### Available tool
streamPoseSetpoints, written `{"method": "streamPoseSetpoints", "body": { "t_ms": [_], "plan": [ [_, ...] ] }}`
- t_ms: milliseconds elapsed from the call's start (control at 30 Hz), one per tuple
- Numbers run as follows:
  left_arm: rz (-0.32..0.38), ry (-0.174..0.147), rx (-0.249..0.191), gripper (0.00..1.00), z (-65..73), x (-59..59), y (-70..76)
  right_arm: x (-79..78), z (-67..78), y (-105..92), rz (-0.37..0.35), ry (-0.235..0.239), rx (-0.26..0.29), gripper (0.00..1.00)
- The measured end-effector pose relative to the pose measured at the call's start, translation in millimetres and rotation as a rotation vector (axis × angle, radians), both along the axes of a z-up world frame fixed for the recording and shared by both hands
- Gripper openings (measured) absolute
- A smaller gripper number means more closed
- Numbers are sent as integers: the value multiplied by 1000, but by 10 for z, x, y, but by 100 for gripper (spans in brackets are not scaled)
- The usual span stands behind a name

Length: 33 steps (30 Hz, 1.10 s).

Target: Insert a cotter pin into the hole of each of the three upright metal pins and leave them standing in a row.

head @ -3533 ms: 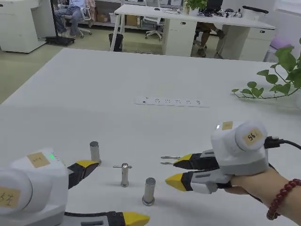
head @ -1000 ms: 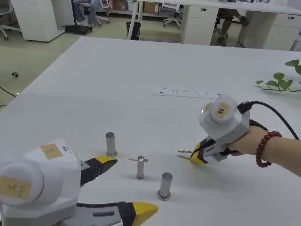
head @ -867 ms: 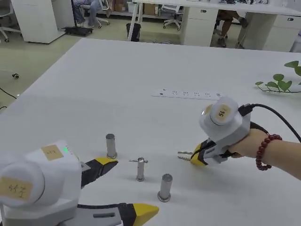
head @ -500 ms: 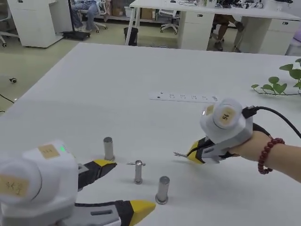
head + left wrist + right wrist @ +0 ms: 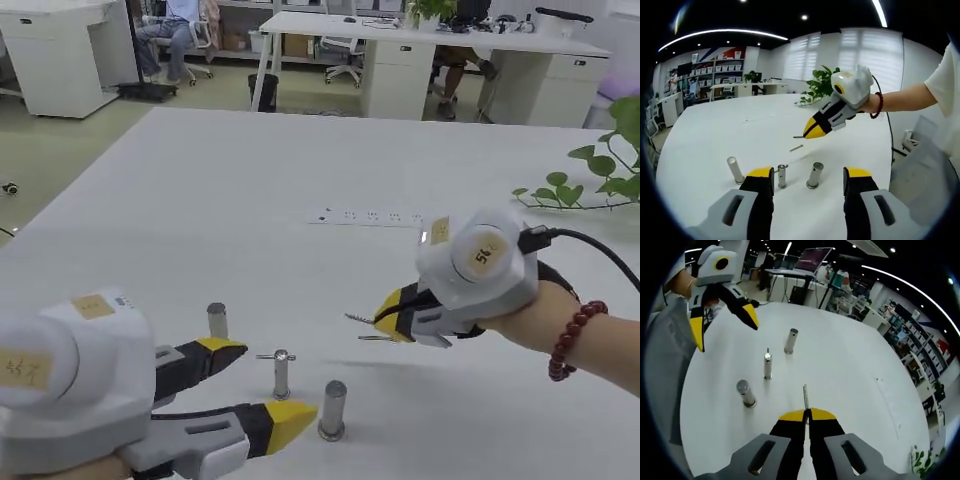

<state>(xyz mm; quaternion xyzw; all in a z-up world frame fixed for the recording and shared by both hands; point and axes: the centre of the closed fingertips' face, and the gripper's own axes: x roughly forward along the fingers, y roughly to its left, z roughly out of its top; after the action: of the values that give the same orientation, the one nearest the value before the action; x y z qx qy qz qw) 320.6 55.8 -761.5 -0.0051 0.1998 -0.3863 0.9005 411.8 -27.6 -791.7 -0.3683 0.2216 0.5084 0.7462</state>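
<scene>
Right hand-held gripper: jaws closed on a held cotter pin, raised off the desk, to the right of the metal pins.
Held cotter pin: sticks straight out of the jaw tips, pointing toward the row.
Left hand-held gripper: jaws spread wide, gripping nothing, low at the near left, just beside the row.
Metal pins: three stand upright on the white desk in a slanting row, apart from one another.
Far metal pin: nearest the left gripper's upper jaw.
Middle metal pin: an inserted cotter pin crosses it near the top.
Near metal pin: closest to the person.
</scene>
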Motion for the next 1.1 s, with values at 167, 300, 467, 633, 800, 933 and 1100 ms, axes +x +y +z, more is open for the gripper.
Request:
{"method": "streamPoseSetpoints", "body": {
  "t_ms": [167, 300, 467, 633, 800, 933, 1100],
  "plan": [
    [6, 19, -9, 49, 38, 52, -9, -137, 158, 115, 41, -26, 48, 2],
    [6, 30, -23, 44, 67, 94, -22, -249, 276, 210, 78, -50, 72, 2],
    [12, 54, -63, 38, 105, 135, -53, -356, 379, 303, 111, -64, 94, 2],
    [17, 88, -125, 33, 151, 170, -103, -440, 448, 376, 146, -84, 101, 2],
    [22, 146, -196, 27, 172, 177, -147, -489, 479, 407, 164, -94, 107, 2],
    [23, 184, -247, 24, 197, 179, -180, -545, 492, 431, 180, -96, 113, 2],
    [26, 226, -313, 21, 241, 186, -223, -605, 497, 458, 213, -114, 105, 2]
  ]
}}
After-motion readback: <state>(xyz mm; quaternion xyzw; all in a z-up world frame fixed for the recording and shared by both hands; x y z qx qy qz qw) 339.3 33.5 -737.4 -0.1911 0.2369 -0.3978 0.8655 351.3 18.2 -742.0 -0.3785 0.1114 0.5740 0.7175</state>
